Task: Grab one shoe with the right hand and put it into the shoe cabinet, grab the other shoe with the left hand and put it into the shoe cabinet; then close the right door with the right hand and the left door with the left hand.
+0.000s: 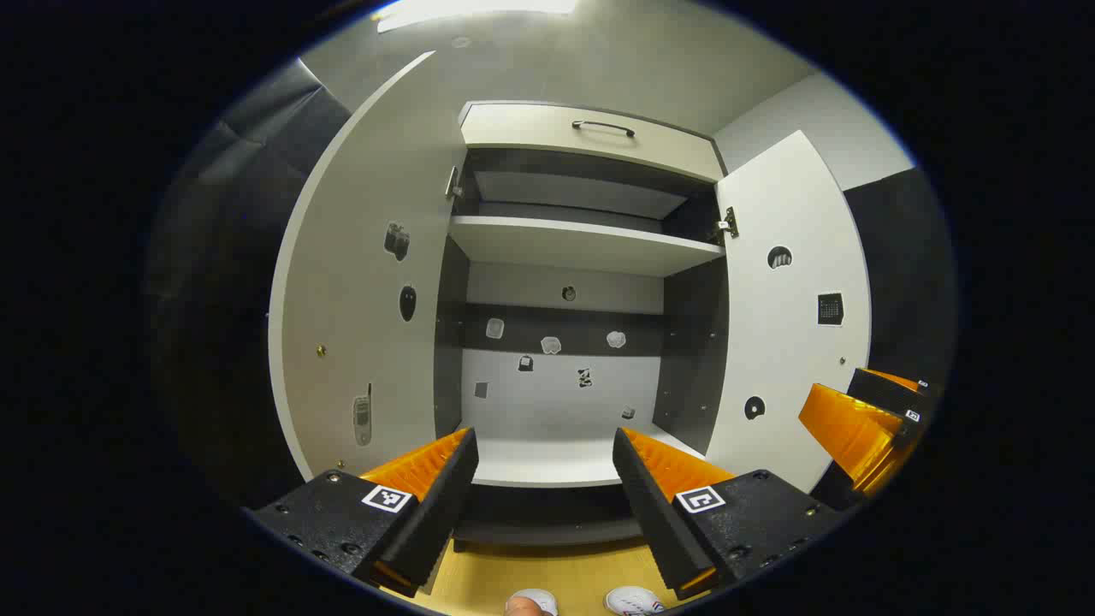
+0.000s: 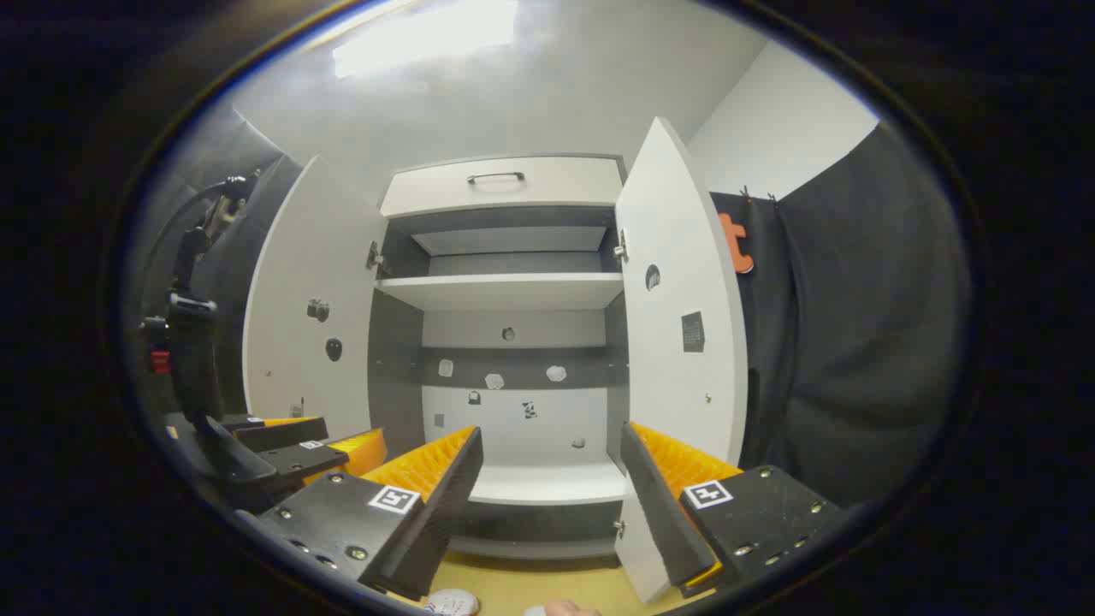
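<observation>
The shoe cabinet (image 1: 590,244) stands straight ahead with both doors swung wide and its bottom shelf (image 1: 547,462) bare. My left gripper (image 1: 544,441) is open in front of that shelf, holding nothing. Two white shoes (image 1: 633,601) lie on the wooden floor below it, cut off by the view's lower edge. In the right gripper view my right gripper (image 2: 552,432) is also open with nothing in it, facing the cabinet (image 2: 505,291). One white shoe (image 2: 452,603) peeks in beneath it. The left gripper (image 2: 299,445) shows to its left, and the right gripper (image 1: 860,419) shows at the right of the left gripper view.
The left door (image 1: 368,291) and right door (image 1: 791,316) stick out toward me on either side of the opening. A drawer with a dark handle (image 1: 603,127) tops the cabinet. Black cloth walls (image 2: 855,342) close in on both sides.
</observation>
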A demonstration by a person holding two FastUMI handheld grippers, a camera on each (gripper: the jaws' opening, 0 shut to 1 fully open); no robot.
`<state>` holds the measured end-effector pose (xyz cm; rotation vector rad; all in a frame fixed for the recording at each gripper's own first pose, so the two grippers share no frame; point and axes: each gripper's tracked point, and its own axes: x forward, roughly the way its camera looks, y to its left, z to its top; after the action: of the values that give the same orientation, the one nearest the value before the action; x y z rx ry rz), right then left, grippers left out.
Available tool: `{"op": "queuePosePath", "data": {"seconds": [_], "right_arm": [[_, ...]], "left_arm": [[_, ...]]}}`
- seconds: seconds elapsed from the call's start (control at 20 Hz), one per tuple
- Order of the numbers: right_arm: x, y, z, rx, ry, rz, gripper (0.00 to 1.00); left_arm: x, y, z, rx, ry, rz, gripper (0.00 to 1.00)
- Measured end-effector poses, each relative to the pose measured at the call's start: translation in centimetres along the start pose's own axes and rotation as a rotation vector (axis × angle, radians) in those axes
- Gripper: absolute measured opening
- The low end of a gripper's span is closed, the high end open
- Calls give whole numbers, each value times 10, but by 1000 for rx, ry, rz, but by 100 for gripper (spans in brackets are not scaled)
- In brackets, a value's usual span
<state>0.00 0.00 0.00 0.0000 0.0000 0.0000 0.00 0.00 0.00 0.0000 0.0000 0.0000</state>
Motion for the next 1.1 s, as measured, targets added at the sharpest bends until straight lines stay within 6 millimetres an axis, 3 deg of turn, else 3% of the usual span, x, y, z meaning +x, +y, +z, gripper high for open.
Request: {"op": "queuePosePath", "data": {"seconds": [0.6,0.7,0.85,0.95,1.0,1.1], "right_arm": [[11,6,-16,-6,22,7,96],[13,7,-29,-8,45,18,96],[15,10,-85,-10,163,34,96],[12,10,-136,-15,269,43,94],[9,10,-162,-20,323,48,97],[-1,11,-214,-34,437,60,97]], "left_arm": [[5,11,-3,8,7,24,96],[6,14,-3,10,7,29,96],[5,20,-3,14,6,43,96],[4,25,-3,16,7,55,96],[3,29,-4,17,9,61,99],[2,34,-6,20,13,74,96]]}}
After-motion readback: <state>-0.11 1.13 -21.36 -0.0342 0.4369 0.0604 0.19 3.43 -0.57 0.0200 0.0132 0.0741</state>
